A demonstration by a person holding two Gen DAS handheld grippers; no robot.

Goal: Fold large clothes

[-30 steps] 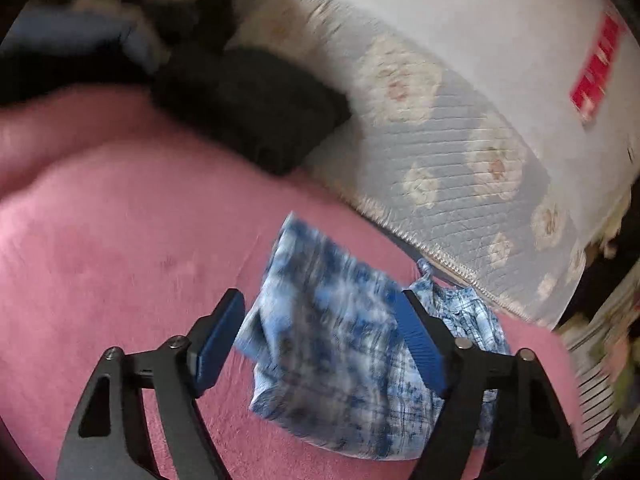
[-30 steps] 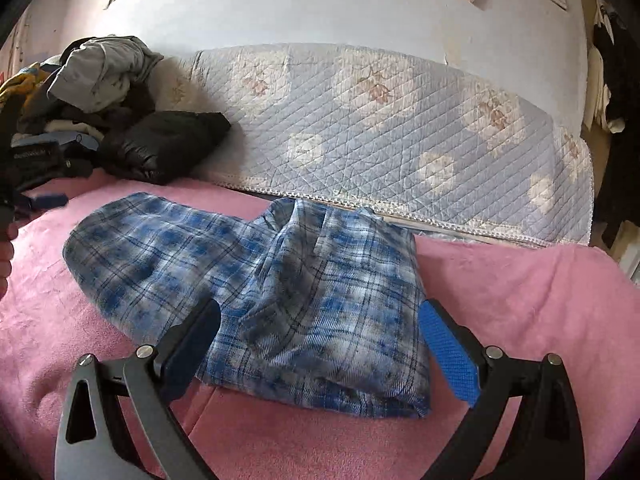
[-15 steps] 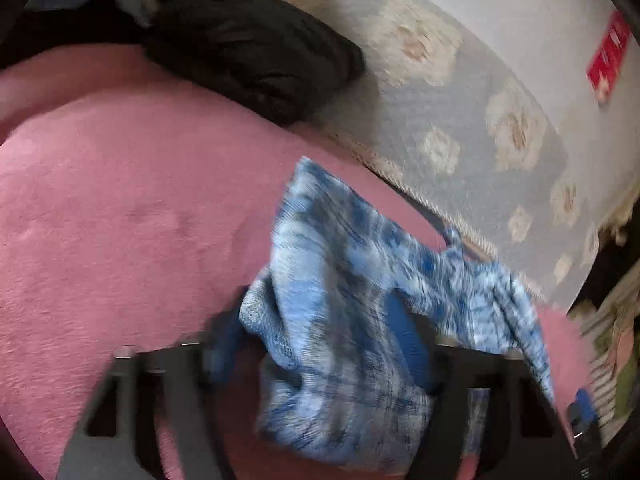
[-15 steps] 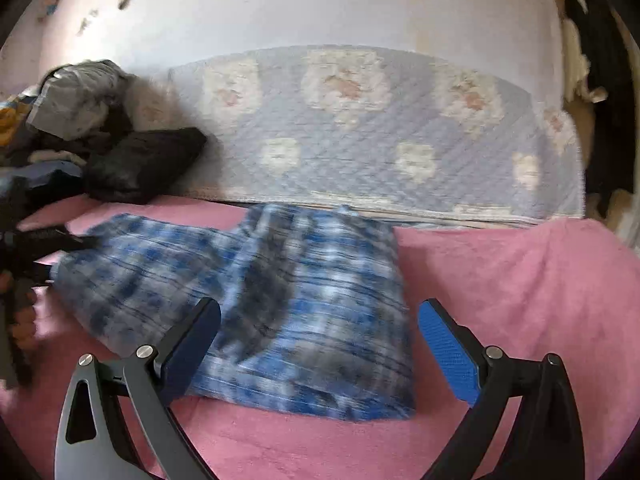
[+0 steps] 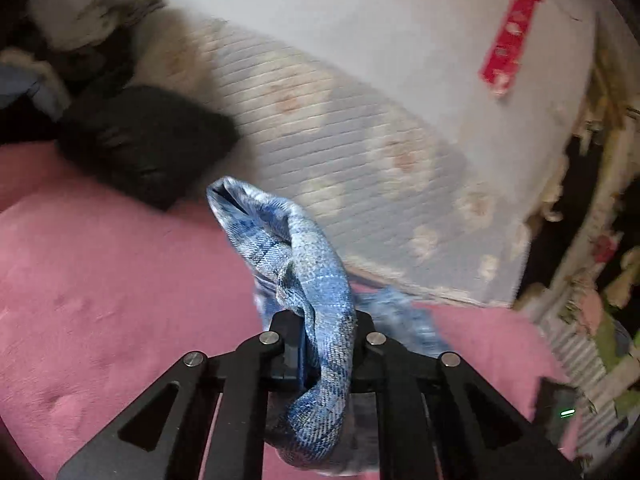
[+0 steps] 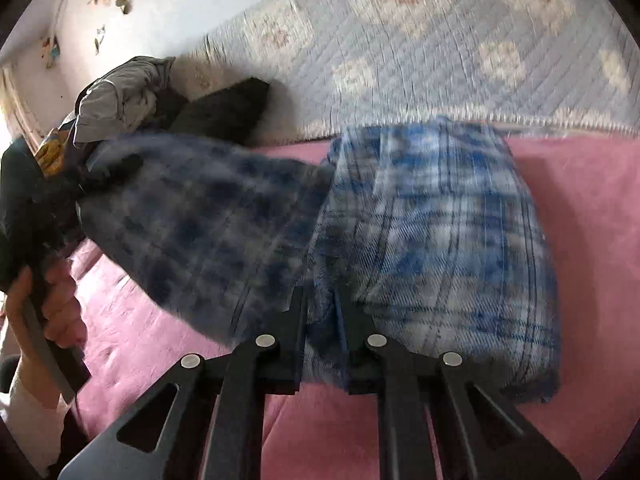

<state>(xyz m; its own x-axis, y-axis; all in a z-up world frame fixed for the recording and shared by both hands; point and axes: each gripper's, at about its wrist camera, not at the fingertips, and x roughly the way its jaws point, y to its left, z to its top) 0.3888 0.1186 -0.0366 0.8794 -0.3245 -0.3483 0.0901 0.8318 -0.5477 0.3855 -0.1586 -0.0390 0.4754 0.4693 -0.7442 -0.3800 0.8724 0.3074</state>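
A blue plaid shirt [image 6: 440, 220] lies partly folded on a pink blanket [image 6: 580, 208]. My right gripper [image 6: 320, 300] points down at the shirt's near edge, and its jaws are closing with a fold of the cloth pinched between them. My left gripper [image 5: 324, 320] is also closing, on a bunched end of the shirt [image 5: 288, 240] that it holds up off the blanket [image 5: 100, 280]. In the right wrist view that raised end hangs dark and blurred at the left, above a hand [image 6: 44, 300] on the left tool's handle.
A quilted floral cover [image 6: 400, 40] stands along the back of the bed, against a white wall. A black garment [image 5: 140, 140] and a heap of clothes [image 6: 120, 96] sit at the back left corner. Cluttered items fill the right edge [image 5: 600, 320].
Both grippers went from wide open to closed on the shirt. The left one lifted its end of the cloth off the blanket. The right one tipped down onto the near edge.
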